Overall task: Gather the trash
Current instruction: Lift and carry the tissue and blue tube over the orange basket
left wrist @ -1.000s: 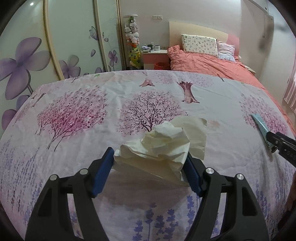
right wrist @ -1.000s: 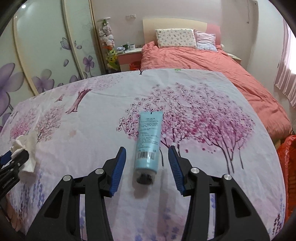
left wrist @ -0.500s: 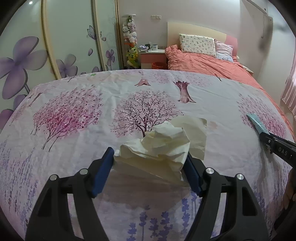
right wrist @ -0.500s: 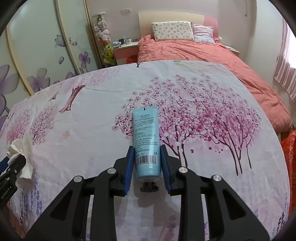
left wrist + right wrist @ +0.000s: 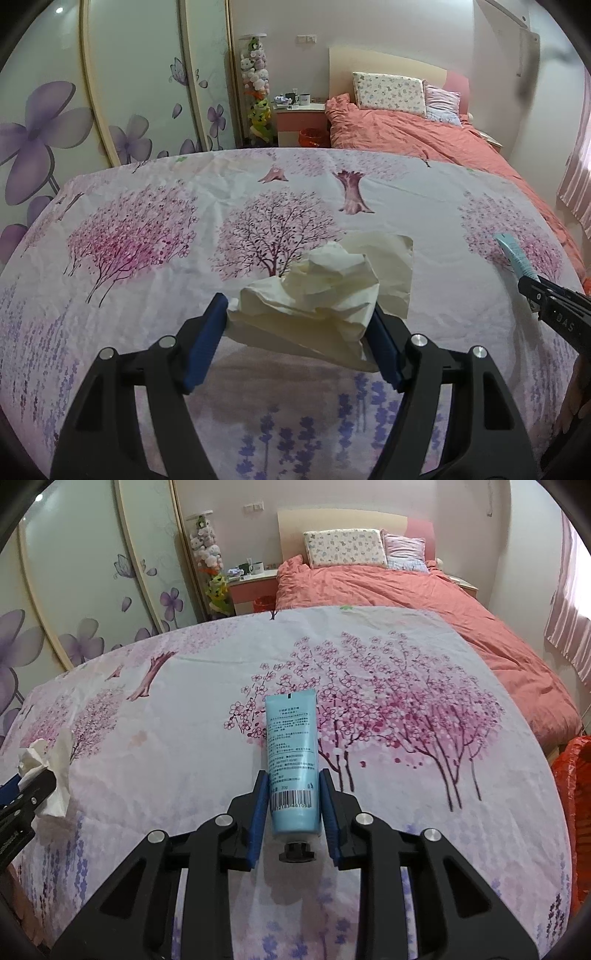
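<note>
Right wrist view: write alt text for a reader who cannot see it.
The right gripper is shut on a light blue tube, black cap toward the camera, above a floral bedsheet. At the left edge, the left gripper holds crumpled tissue. A coral-covered bed and a flower-printed wardrobe lie behind.

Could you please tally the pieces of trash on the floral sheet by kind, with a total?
Crumpled tissue: 1, between the left gripper pads.
Blue tube: 1, between the right gripper pads.
Total: 2
</note>
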A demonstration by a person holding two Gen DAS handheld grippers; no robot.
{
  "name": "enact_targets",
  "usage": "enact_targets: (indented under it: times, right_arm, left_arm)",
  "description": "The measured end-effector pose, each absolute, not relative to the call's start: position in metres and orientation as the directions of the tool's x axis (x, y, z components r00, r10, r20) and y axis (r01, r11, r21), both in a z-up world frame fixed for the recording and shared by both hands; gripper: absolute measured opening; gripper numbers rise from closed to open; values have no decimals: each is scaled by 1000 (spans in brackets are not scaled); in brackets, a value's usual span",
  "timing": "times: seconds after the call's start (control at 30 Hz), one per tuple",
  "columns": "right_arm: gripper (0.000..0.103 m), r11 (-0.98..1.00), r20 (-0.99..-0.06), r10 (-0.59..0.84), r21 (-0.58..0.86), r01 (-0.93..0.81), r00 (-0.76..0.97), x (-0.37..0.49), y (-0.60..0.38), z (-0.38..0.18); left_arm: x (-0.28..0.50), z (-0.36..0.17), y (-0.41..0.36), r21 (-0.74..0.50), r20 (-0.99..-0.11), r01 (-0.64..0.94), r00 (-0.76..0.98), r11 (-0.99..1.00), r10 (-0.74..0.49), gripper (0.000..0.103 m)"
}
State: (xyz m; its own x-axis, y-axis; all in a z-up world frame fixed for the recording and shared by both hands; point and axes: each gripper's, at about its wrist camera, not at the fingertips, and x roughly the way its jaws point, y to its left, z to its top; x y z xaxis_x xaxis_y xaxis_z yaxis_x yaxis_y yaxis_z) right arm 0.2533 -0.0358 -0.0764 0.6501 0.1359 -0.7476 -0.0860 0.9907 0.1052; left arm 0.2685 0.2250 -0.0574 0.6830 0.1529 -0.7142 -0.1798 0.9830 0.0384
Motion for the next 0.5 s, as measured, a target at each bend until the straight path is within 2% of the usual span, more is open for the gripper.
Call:
enact_targets:
  times: [0.5]
  right_arm:
    - [28, 987, -678, 156, 138, -83, 718, 213, -68, -35]
  left_arm:
    - [250, -19, 181, 42, -668, -112, 735, 993, 112, 70]
